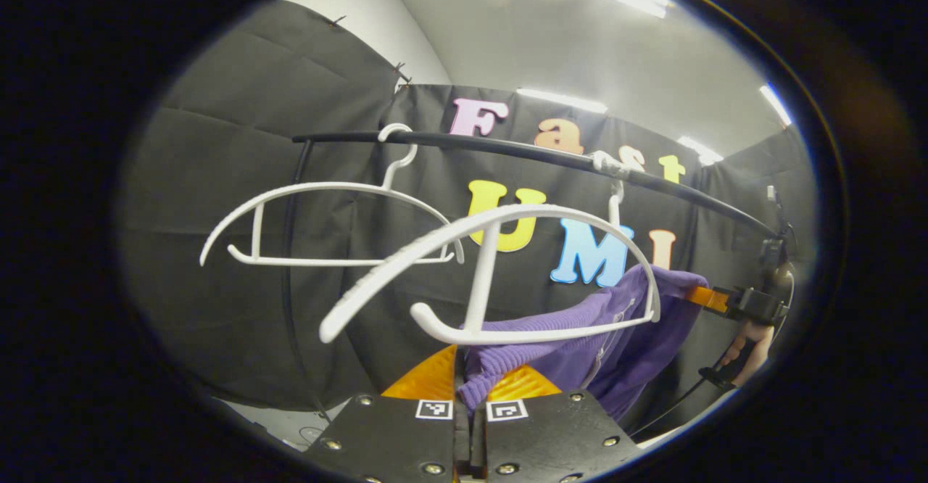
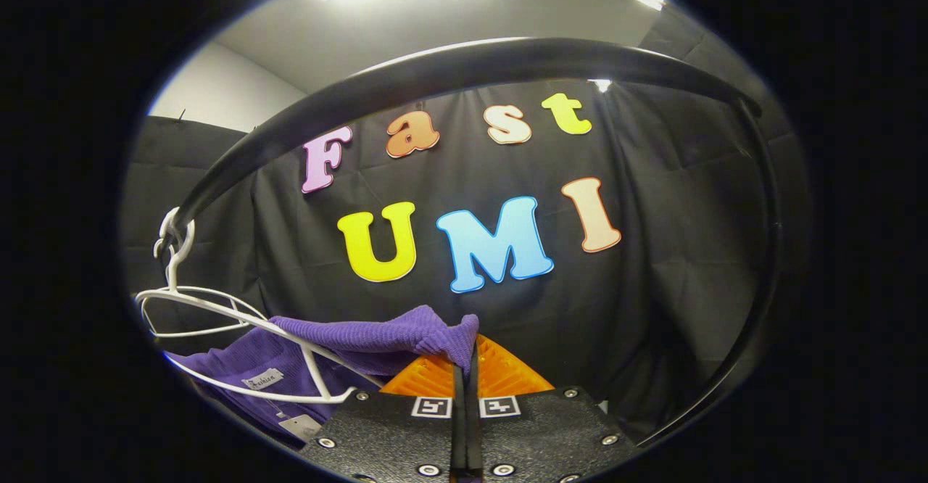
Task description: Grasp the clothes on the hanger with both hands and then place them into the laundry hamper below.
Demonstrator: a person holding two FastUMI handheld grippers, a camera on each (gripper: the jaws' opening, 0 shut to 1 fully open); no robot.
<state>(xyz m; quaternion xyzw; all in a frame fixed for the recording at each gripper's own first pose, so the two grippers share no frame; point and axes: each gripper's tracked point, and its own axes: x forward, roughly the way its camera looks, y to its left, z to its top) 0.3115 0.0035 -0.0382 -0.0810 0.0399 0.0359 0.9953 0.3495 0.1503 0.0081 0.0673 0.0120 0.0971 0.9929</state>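
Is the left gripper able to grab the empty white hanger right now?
Probably not: the left gripper is shut on the purple garment, and the nearer hanger hangs between it and the empty hanger.

Left gripper (image 1: 470,385): fingers closed on a fold of purple garment (image 1: 580,338). Garment: draped beyond and right of the fingers, over a white hanger (image 1: 493,280). Second hanger (image 1: 326,222): bare, upper left, on black rail (image 1: 522,153). Right gripper (image 1: 714,299): far right, holding the garment's other end.

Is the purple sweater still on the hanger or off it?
Partly on. The purple sweater drapes over one end of the near hanger, while the left claw and right claw pinch it.
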